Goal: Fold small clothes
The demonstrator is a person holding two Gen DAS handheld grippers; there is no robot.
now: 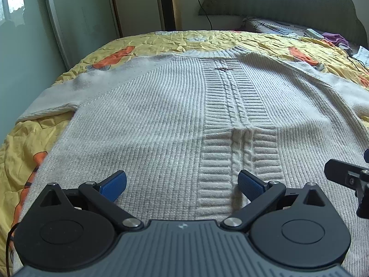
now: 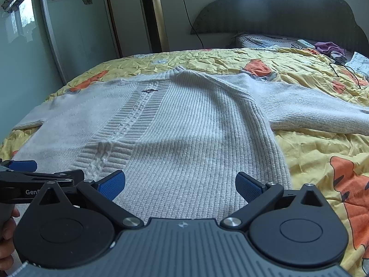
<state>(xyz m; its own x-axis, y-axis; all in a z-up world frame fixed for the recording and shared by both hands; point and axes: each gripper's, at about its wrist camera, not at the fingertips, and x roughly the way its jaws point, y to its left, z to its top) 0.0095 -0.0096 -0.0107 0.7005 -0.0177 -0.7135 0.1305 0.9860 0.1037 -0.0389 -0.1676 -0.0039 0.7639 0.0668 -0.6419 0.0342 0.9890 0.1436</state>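
The left hand-held gripper (image 1: 182, 185) hovered low over the hem end of a white cable-knit sweater (image 1: 161, 120), its blue-padded fingers (image 1: 114, 185) spread wide and grasping nothing. In the right wrist view this tool appeared only as a black arm and one blue pad (image 2: 22, 165) cut off at the left edge, with part of the person's hand (image 2: 8, 230) visible beneath it.

The sweater lay flat, front up, on a yellow quilt with orange cartoon prints (image 1: 203, 39) covering the bed, neckline pointing away from both cameras and sleeves stretched out to either side. A small dark emblem (image 1: 223, 69) sat on the cable panel below the collar; its design was too small to read.

The right hand-held gripper (image 2: 181, 185) was likewise released, fingers (image 2: 250, 187) apart above the hem near the sweater's right side seam. From the left wrist view only a black fragment of it (image 1: 350, 180) showed at the right edge.

The right view alone revealed a gold tower appliance (image 2: 152, 16) against the wall and the full right sleeve (image 2: 311, 108). The dark headboard (image 2: 288, 9) stood at far right, with a purple cloth (image 2: 328, 47) before it.
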